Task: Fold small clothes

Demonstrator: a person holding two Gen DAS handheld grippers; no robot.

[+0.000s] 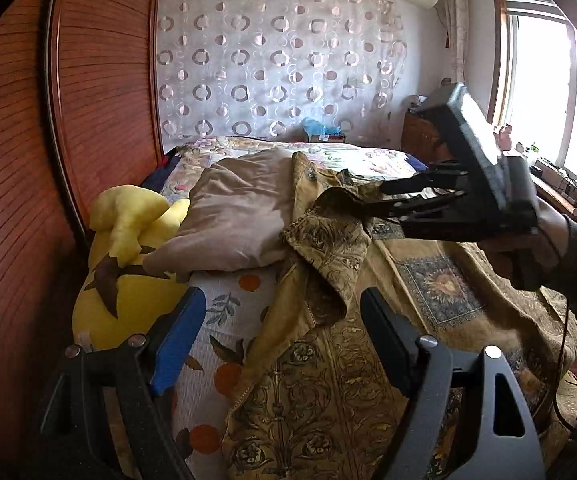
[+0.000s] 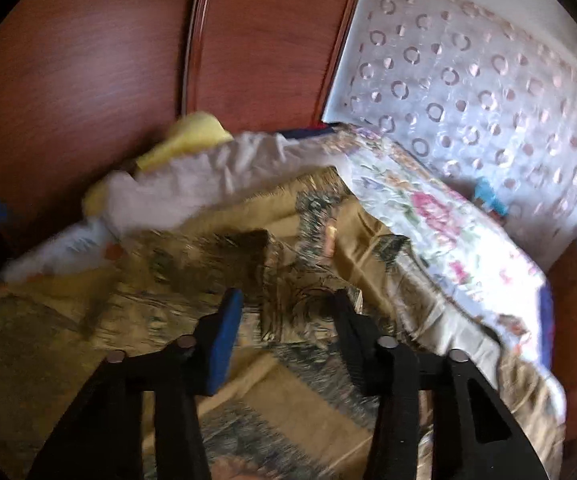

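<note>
A gold and olive patterned shirt (image 1: 328, 380) lies spread over the bed. One edge of it rises into a tented fold (image 1: 340, 200). My right gripper (image 1: 384, 200) comes in from the right, held by a person's hand (image 1: 528, 248), and is shut on that raised fold. In the blurred right wrist view the same shirt (image 2: 160, 312) fills the lower half, with a bunch of its cloth between the narrowed fingers of my right gripper (image 2: 286, 304). My left gripper (image 1: 284, 320) stands open low over the shirt's left edge, with nothing pinched between its pads.
A beige folded cloth (image 1: 240, 216) and a yellow plush toy (image 1: 128, 264) lie at the left by the wooden wardrobe (image 1: 68, 120). An orange-print sheet (image 1: 224, 320) shows under the shirt. A floral bedspread (image 2: 440, 220), a circle-patterned curtain (image 1: 272, 60) and a nightstand (image 1: 420, 132) lie beyond.
</note>
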